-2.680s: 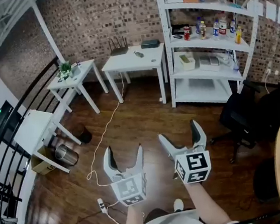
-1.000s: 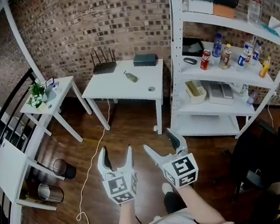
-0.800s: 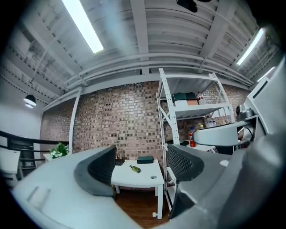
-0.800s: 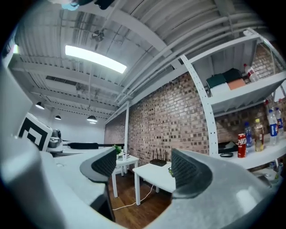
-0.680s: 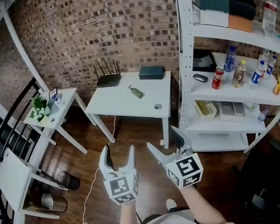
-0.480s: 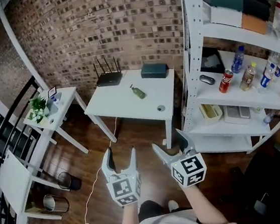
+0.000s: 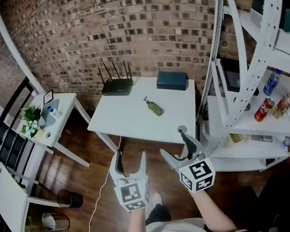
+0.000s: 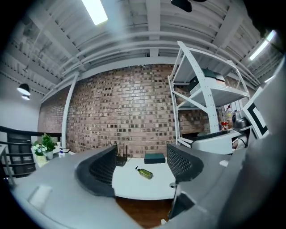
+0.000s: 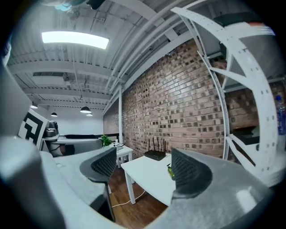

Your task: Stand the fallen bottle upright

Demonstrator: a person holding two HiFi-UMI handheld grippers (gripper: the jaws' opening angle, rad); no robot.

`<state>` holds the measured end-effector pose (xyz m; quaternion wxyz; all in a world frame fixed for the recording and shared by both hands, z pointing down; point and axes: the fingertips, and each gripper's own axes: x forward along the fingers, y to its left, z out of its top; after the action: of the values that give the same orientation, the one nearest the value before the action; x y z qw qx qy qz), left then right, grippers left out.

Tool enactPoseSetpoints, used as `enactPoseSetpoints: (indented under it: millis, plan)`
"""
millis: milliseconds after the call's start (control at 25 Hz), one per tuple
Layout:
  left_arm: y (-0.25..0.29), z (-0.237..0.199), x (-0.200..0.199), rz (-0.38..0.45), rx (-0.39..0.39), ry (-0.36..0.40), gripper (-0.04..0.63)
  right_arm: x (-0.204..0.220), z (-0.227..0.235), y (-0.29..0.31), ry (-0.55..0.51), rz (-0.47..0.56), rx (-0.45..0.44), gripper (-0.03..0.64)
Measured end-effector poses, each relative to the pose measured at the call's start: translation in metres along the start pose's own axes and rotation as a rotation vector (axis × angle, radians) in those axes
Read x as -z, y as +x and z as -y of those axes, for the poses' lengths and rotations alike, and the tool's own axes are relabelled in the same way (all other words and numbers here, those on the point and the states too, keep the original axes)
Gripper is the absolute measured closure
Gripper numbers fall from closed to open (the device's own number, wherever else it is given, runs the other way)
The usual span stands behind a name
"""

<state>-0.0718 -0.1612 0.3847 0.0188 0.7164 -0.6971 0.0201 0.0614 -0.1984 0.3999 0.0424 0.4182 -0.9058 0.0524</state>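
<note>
A small green bottle (image 7: 154, 107) lies on its side near the middle of the white table (image 7: 130, 122). In the left gripper view the bottle (image 8: 145, 173) shows far off in the gap between the jaws. The right gripper view shows the bottle (image 9: 170, 171) partly hidden behind the right-hand jaw. My left gripper (image 7: 131, 161) hangs in front of the table's near edge, jaws apart and empty. Beside it, my right gripper (image 7: 175, 145) is open wider, also empty. Both point level at the table, well short of the bottle.
A black router (image 7: 117, 86) and a dark box (image 7: 172, 80) stand at the table's back edge by the brick wall. A white metal shelf (image 7: 249, 110) with drink bottles is close on the right. A small side table (image 7: 60, 105) with a plant is on the left. A white cable (image 7: 100, 197) runs over the wooden floor.
The person has walked up to the white table, so it and the bottle are much nearer. Both grippers came along. The left jaws stand narrower than before.
</note>
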Motion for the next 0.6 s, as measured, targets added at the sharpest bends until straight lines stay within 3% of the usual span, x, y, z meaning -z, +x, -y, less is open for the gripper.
enactPoseSetpoints:
  millis: [280,600]
  plan:
    - [0.095,-0.084,-0.014,0.032,0.036,0.037,0.225,-0.018,-0.004,0.123,-0.022,-0.021,-0.023,0.245]
    - [0.177,-0.110,0.043,-0.092,0.097,0.000,0.225,0.020,0.025,0.205,-0.002,-0.123,-0.019,0.245]
